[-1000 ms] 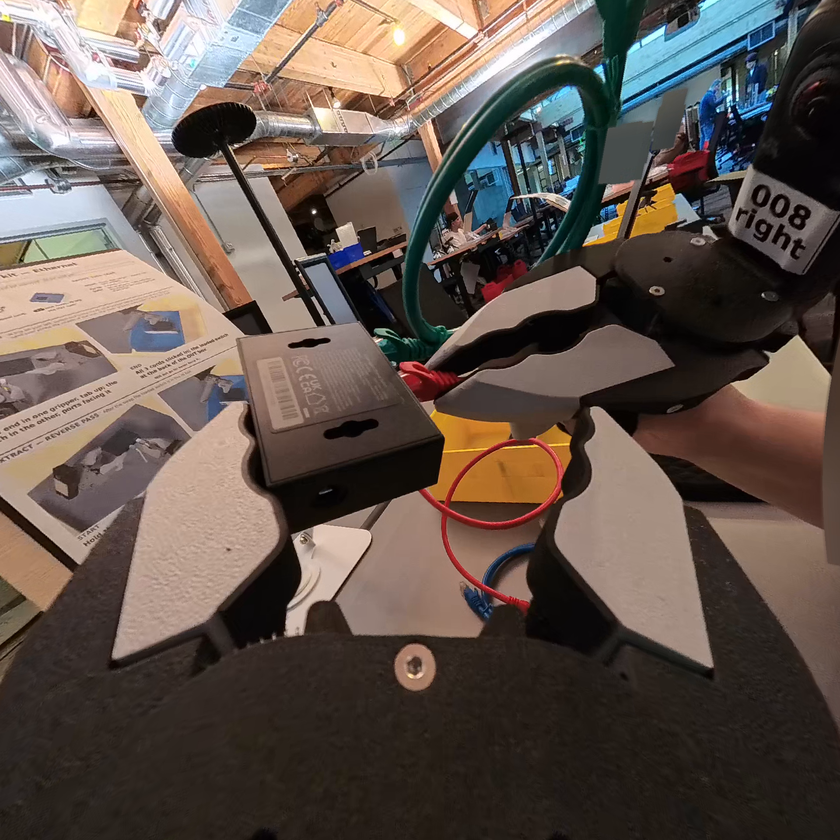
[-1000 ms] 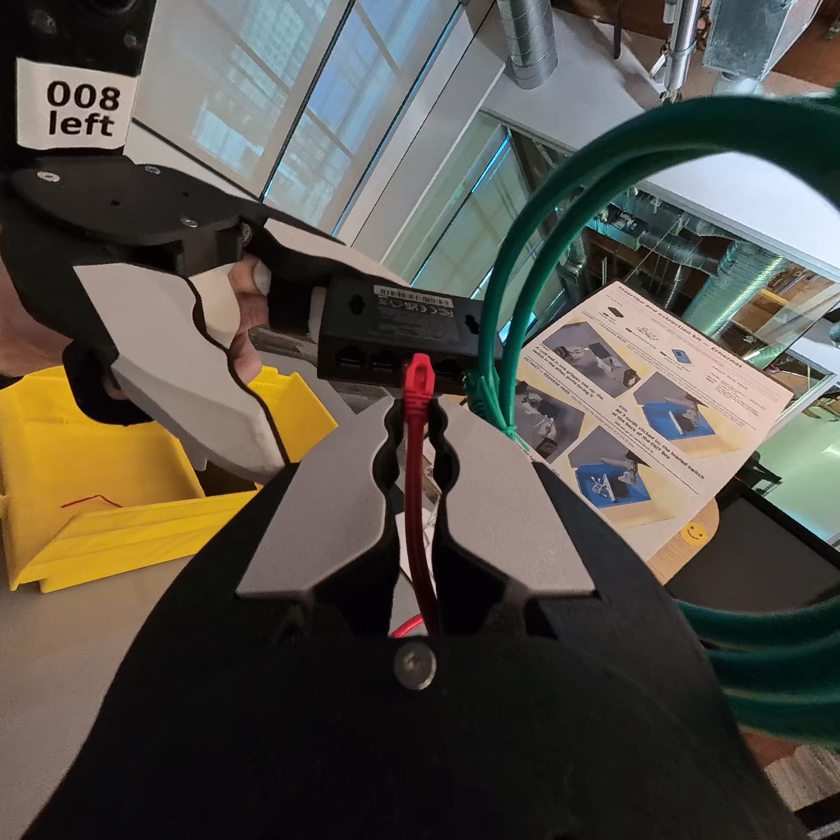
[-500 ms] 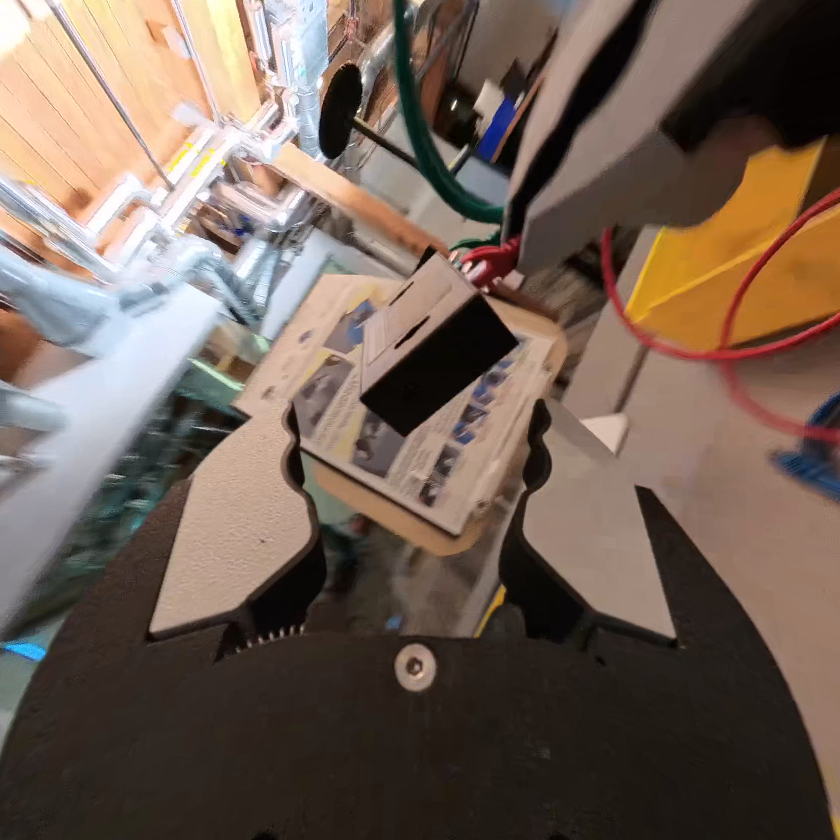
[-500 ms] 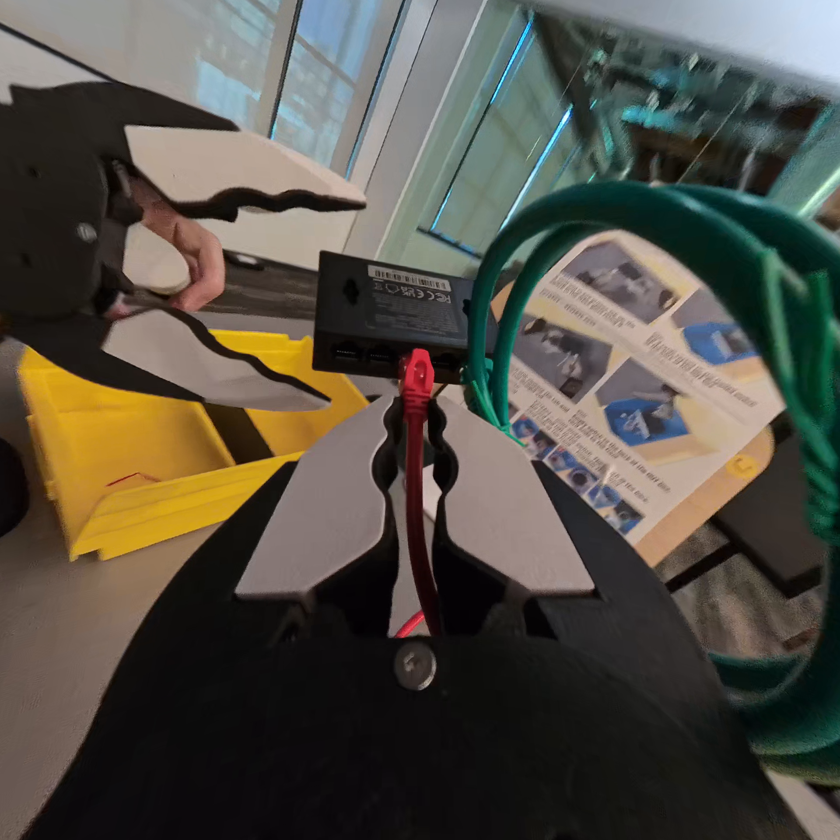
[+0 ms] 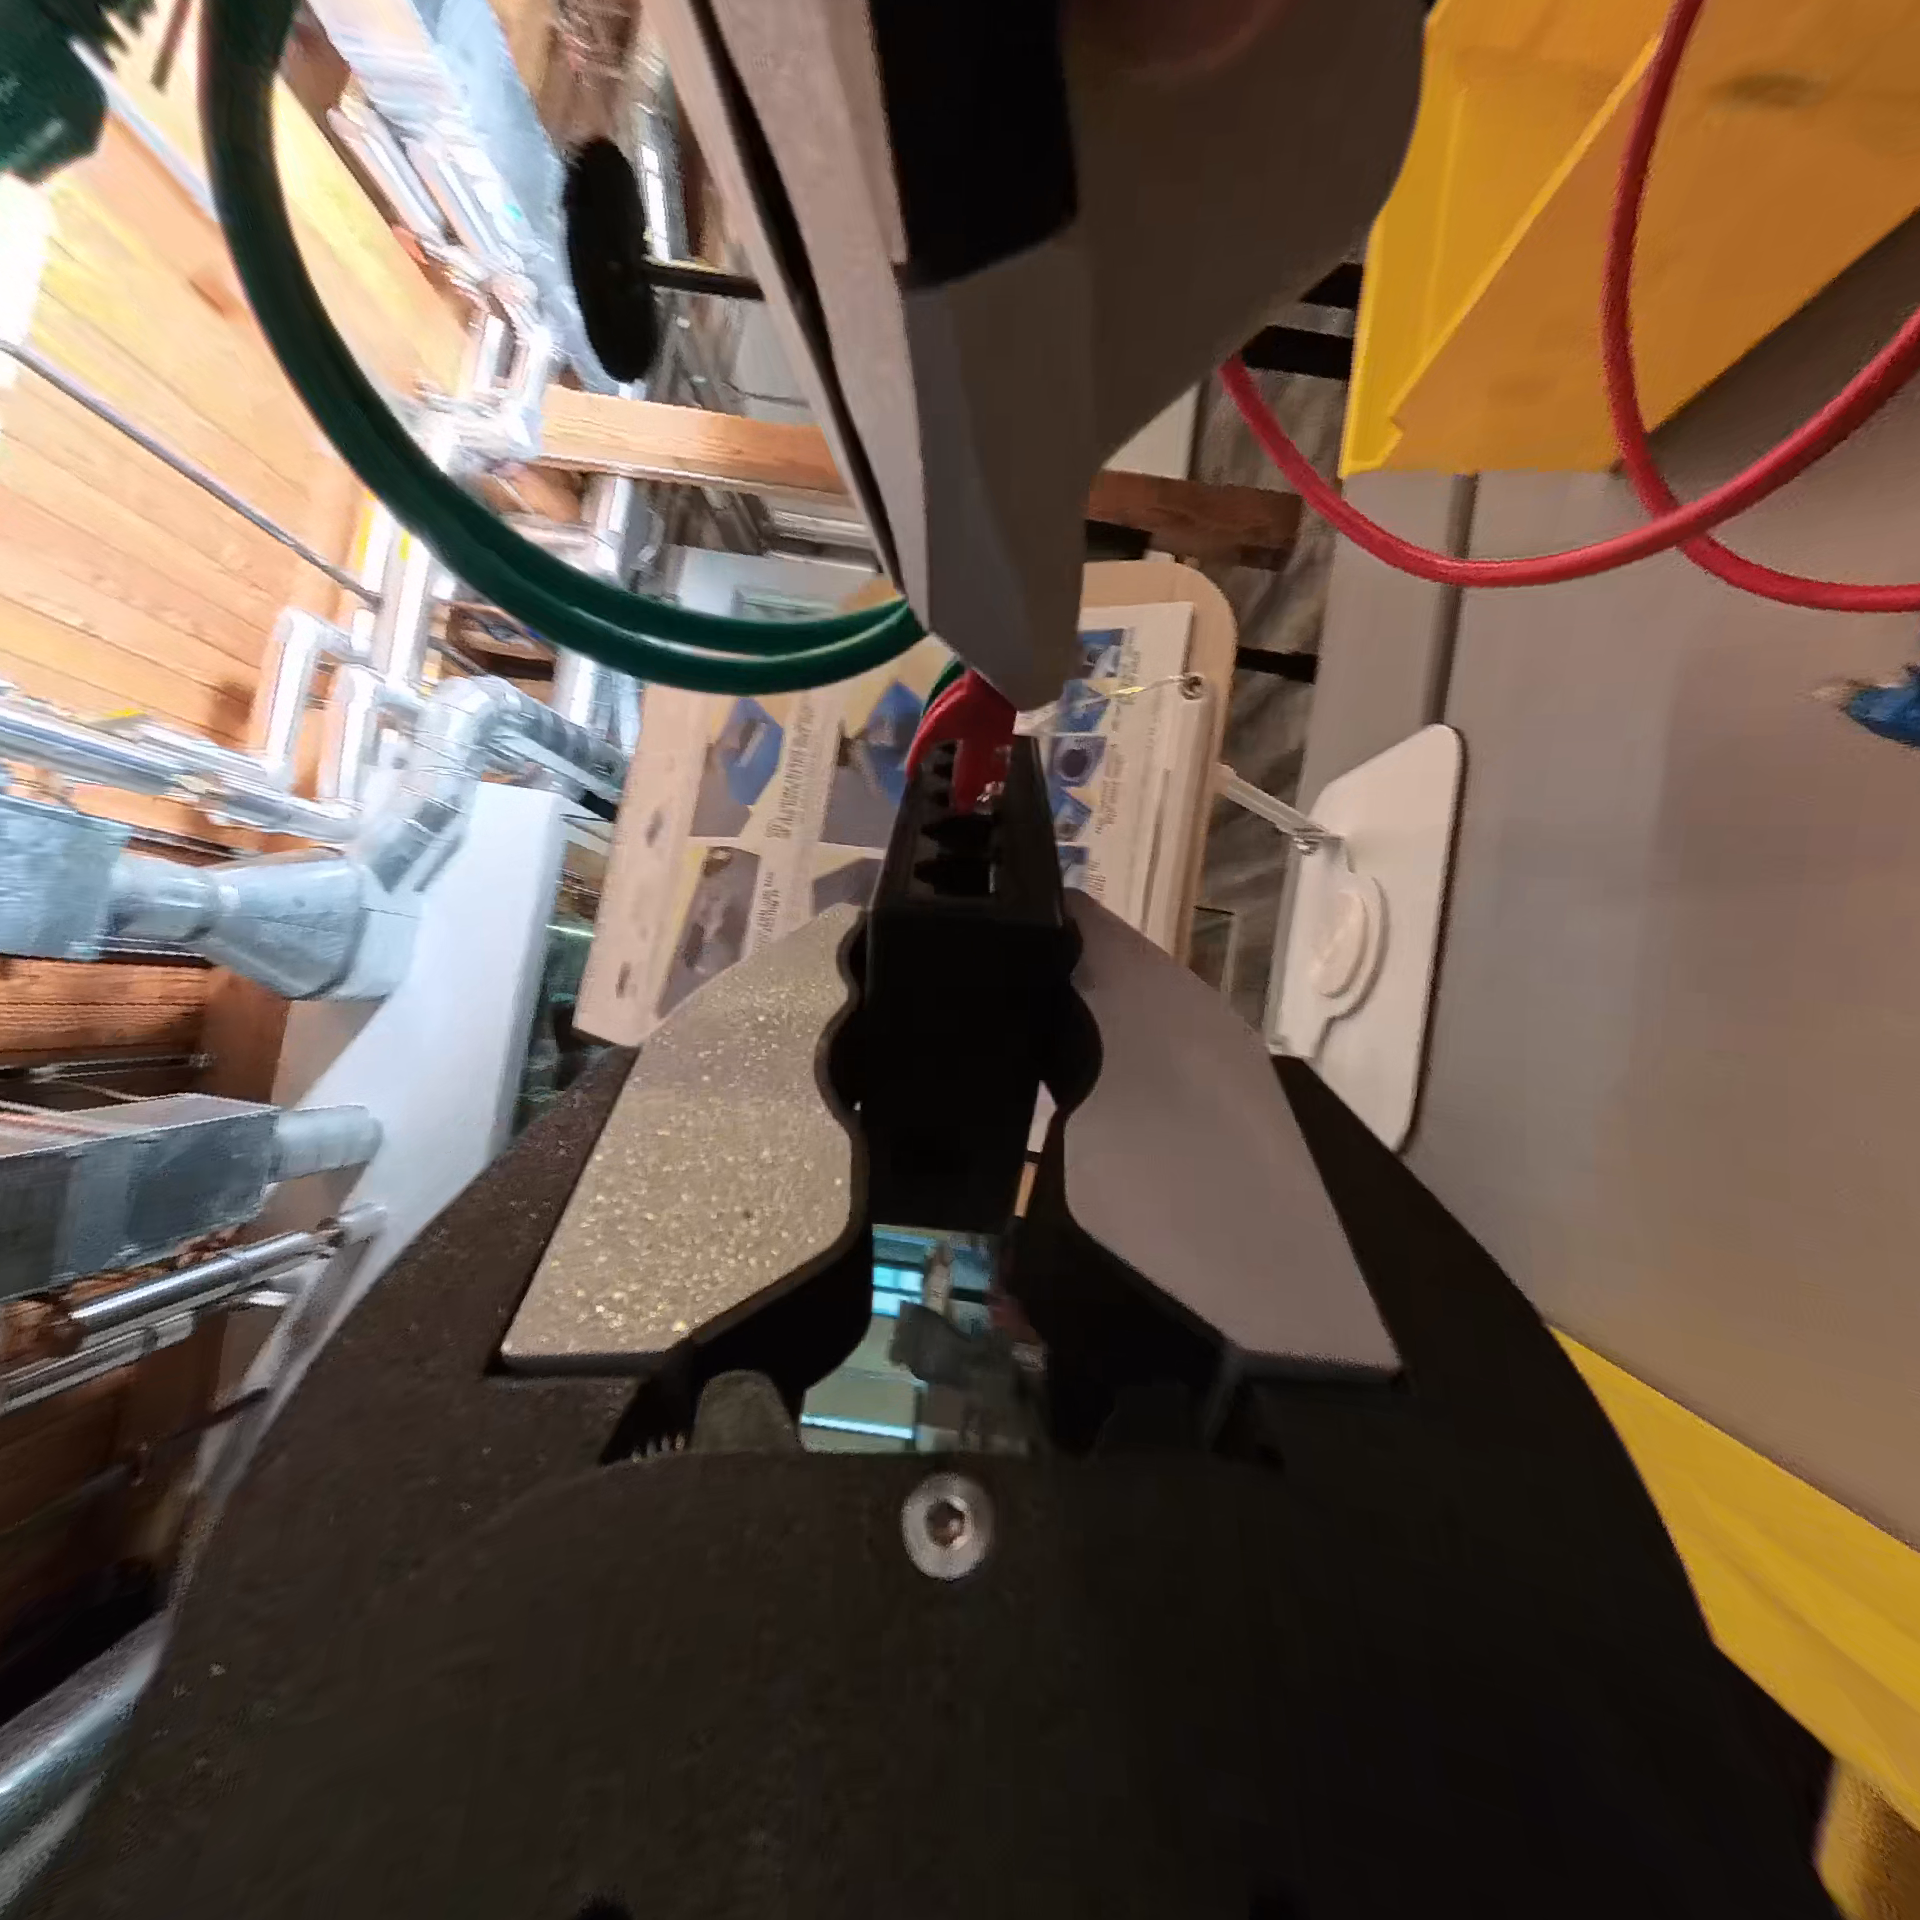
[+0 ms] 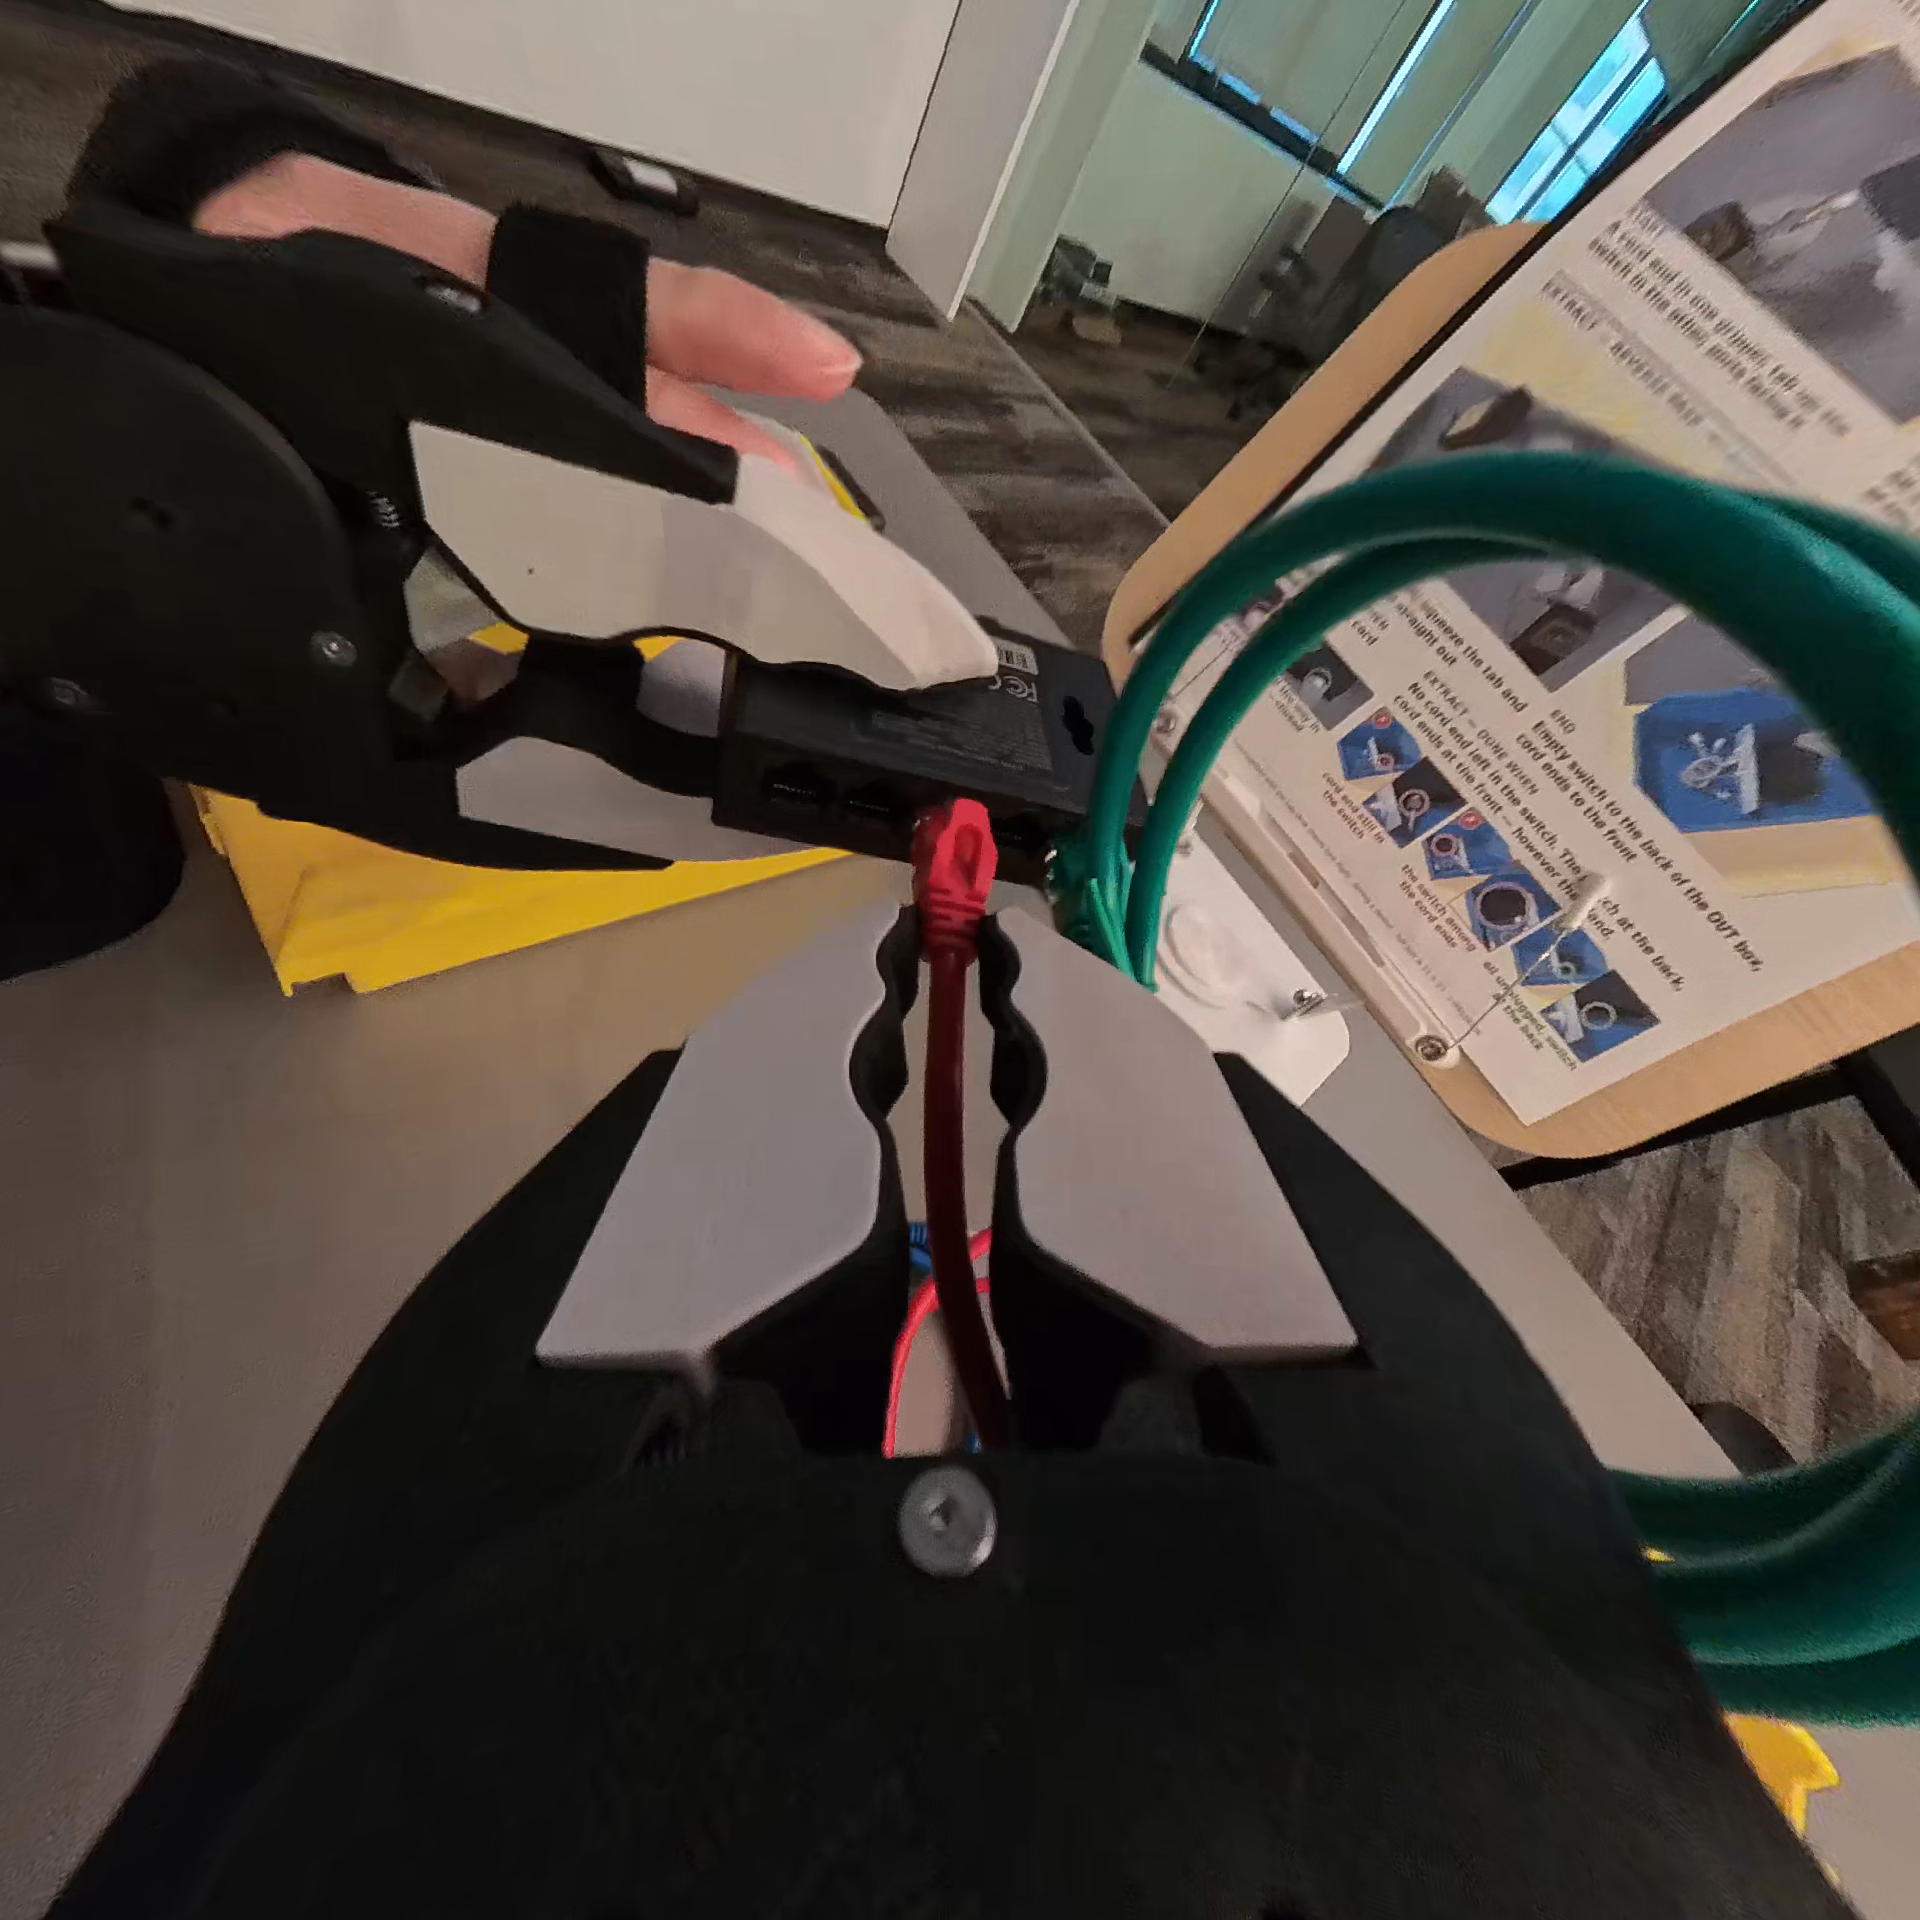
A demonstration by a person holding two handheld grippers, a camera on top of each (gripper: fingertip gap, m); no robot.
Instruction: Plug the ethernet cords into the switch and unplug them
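Observation:
The black switch (image 6: 935,727) is in the air above the table, its port side facing my right gripper. My left gripper (image 5: 966,925) is shut on the switch (image 5: 961,997), clamping its flat faces from one end; it shows at the left in the right wrist view (image 6: 831,707). My right gripper (image 6: 951,925) is shut on the red cord (image 6: 951,1091) just behind its red plug (image 6: 954,862), which sits in a port. A finger (image 5: 987,468) of the right gripper fills the top of the left wrist view. The green cord (image 6: 1455,520) loops from a port beside the red plug.
A yellow bin (image 6: 416,904) stands on the grey table behind the switch. An instruction sheet on a wooden board (image 6: 1558,790) stands to the right on a white base (image 6: 1247,977). Red cord slack (image 5: 1558,551) and a blue cord (image 5: 1881,707) lie on the table. Across from one pair of fingers to the other is roughly 4 cm.
My left gripper drew off the switch, rolled over, came back and closed on its flat faces. My right gripper kept hold of the red cord with the switch hanging on it.

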